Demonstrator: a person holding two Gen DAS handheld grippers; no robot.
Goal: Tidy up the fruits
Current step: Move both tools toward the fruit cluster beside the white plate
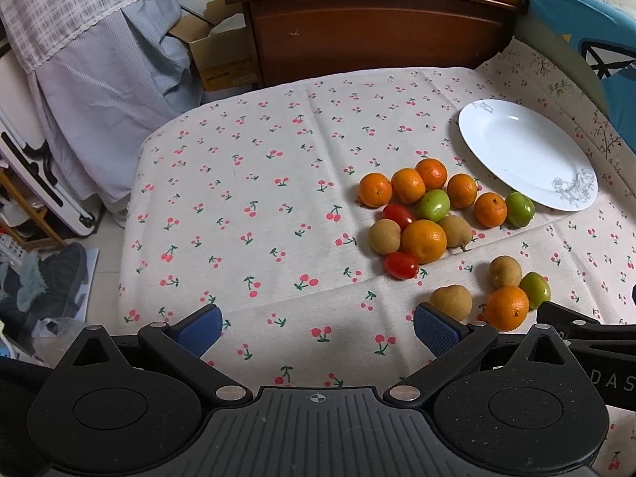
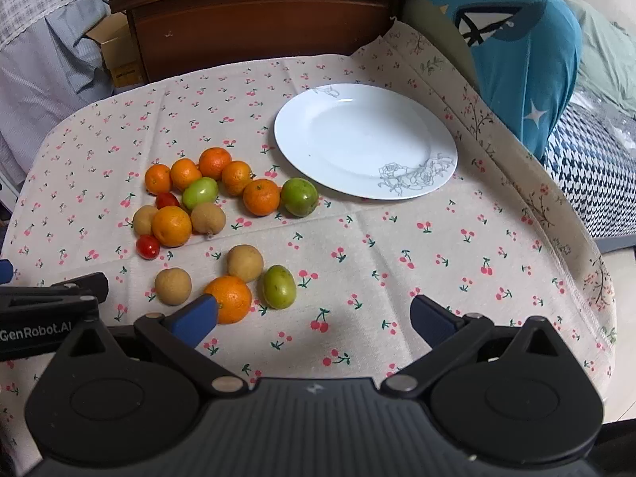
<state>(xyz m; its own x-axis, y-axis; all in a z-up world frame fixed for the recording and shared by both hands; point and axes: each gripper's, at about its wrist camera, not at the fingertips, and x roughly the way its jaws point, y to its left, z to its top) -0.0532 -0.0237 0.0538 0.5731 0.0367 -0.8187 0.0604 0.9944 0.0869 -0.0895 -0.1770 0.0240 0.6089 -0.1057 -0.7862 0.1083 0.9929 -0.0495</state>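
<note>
We see the fruits lying loose on the cherry-print cloth (image 2: 397, 238) that covers the bench, none yet on the white plate (image 2: 318, 119), which sits bare at the far right, just beyond the fruit. That placement reads to us as a starting layout: a mixed heap to be sorted and an open dish close at hand to receive it. The larger cluster (image 2: 198, 194) mixes oranges, green fruits, brown fruits and two small red tomatoes, most of them touching. A smaller group lies nearer us: an orange (image 2: 232, 294), a green fruit (image 2: 279, 287) and two brown fruits (image 2: 246, 263).

Our right tool (image 2: 314, 320) is spread wide and holds nothing; its left pad (image 2: 196, 318) sits just in front of the near orange, though we cannot tell whether it touches. Our left tool (image 1: 318, 328) is likewise spread wide and empty, over bare cloth, its right pad (image 1: 435, 328) near a brown fruit (image 1: 451, 301).
</note>
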